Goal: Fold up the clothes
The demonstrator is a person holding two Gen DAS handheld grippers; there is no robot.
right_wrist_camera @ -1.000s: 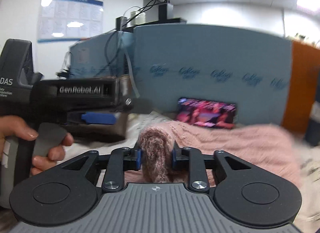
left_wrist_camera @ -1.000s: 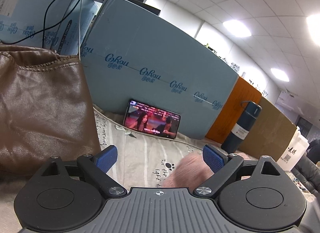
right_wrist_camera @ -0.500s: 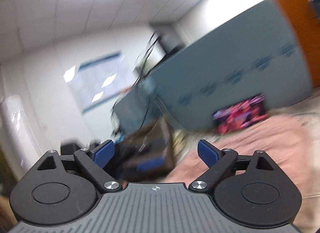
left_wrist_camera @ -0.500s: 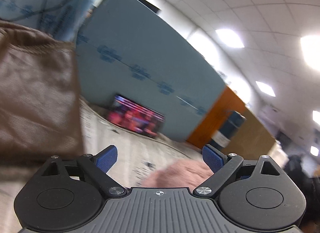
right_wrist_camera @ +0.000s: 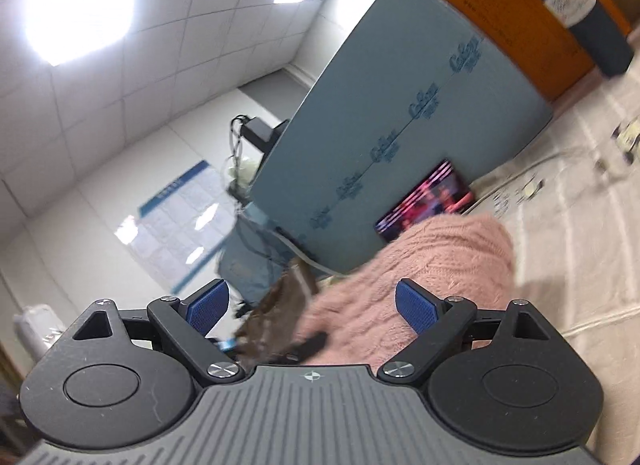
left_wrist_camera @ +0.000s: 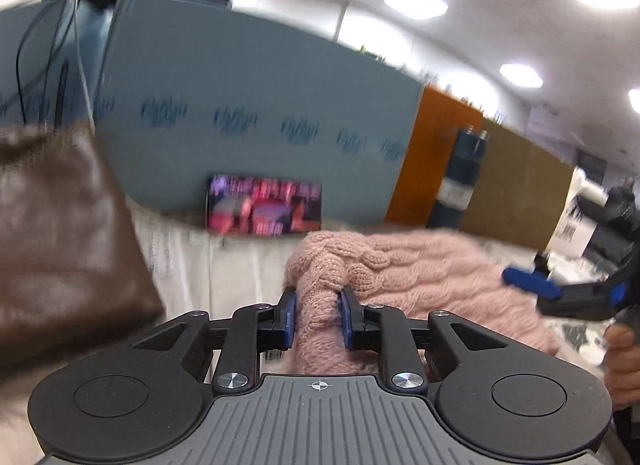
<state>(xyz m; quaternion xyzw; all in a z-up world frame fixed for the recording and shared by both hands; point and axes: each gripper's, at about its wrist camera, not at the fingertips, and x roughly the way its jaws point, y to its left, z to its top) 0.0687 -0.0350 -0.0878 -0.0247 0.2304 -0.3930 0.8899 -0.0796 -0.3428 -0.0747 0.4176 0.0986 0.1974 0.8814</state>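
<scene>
1. Left gripper [left_wrist_camera: 318, 315], lower centre of the left wrist view: jaws closing, blue pads pressed on a bunched ridge of the pink knit sweater [left_wrist_camera: 420, 277], which stands up between them.
2. The sweater lies on a pale printed cloth [left_wrist_camera: 208, 265], spreading from frame centre to the right.
3. Right gripper [right_wrist_camera: 312, 305], lower centre of the right wrist view: jaws wide apart, pads touching nothing. The same sweater [right_wrist_camera: 420, 277] shows behind the gap, not clamped.
4. The right wrist view is strongly tilted; the cloth [right_wrist_camera: 580, 225] runs up the right side.
5. Left wrist view, right edge: the right gripper [left_wrist_camera: 560, 293] appears with a person's hand [left_wrist_camera: 624, 361] on it, near the sweater's right end; contact unclear owing to blur.
6. A brown leather bag [left_wrist_camera: 60, 241] fills the left side.
7. A phone [left_wrist_camera: 264, 205] with a lit screen leans against a blue board [left_wrist_camera: 260, 105], above centre.
8. A dark flask [left_wrist_camera: 460, 177] stands at upper right.
</scene>
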